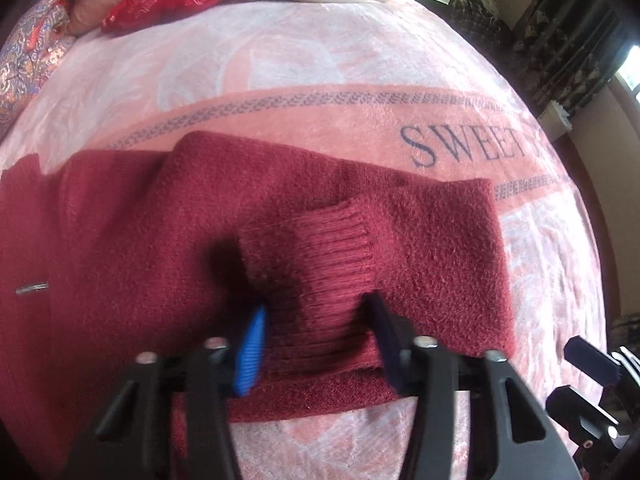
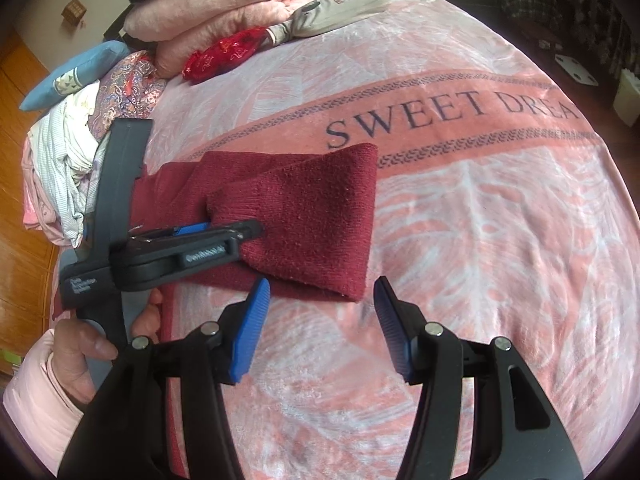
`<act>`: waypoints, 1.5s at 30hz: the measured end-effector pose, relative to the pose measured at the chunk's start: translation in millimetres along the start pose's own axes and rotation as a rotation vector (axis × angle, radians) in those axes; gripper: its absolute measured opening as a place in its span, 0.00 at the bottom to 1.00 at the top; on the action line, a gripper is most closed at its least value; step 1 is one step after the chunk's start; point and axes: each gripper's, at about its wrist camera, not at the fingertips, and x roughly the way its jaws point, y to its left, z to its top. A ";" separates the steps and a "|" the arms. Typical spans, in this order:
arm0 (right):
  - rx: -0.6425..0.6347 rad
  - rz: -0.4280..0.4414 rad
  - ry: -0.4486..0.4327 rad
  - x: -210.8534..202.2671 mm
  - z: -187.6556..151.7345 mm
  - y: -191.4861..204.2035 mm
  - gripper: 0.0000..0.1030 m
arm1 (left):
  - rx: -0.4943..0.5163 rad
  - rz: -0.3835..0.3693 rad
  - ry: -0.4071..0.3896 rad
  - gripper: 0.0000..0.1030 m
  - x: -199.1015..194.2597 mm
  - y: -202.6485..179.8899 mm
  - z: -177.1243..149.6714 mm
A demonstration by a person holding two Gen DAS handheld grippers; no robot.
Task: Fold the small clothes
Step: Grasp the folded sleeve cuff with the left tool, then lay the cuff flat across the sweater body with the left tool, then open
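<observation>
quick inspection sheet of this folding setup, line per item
surface: pink blanket printed SWEET DREA, covering a bed
job's things: dark red knit sweater, sleeve folded across, ribbed cuff on top
clutter: folded pink bedding, red shiny pouch, grey garment, clothes pile at the bed edge
grippers: left gripper closed on the cuff; right gripper open, over bare blanket
cables: nothing seen
surroundings: wooden floor, dark shelving

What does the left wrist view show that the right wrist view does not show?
Only the left wrist view shows the ribbed cuff of the dark red sweater, pinched by the left gripper.

Only the right wrist view shows the person's hand, the pile of clothes at the bed edge, and the right gripper open over the blanket.

Both show the sweater, the pink blanket and the red packet.
</observation>
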 end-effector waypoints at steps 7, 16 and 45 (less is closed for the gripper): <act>0.037 0.010 -0.004 -0.3 1.8 -4.2 0.51 | -0.085 -0.038 -0.099 0.18 -42.1 29.8 1.4; 0.014 0.044 0.006 9.1 4.7 28.4 0.51 | -0.102 0.026 -0.267 0.18 -132.1 113.5 -11.9; -0.097 0.163 0.152 102.9 18.0 183.7 0.51 | -0.409 0.254 -0.248 0.20 -159.6 382.7 -72.4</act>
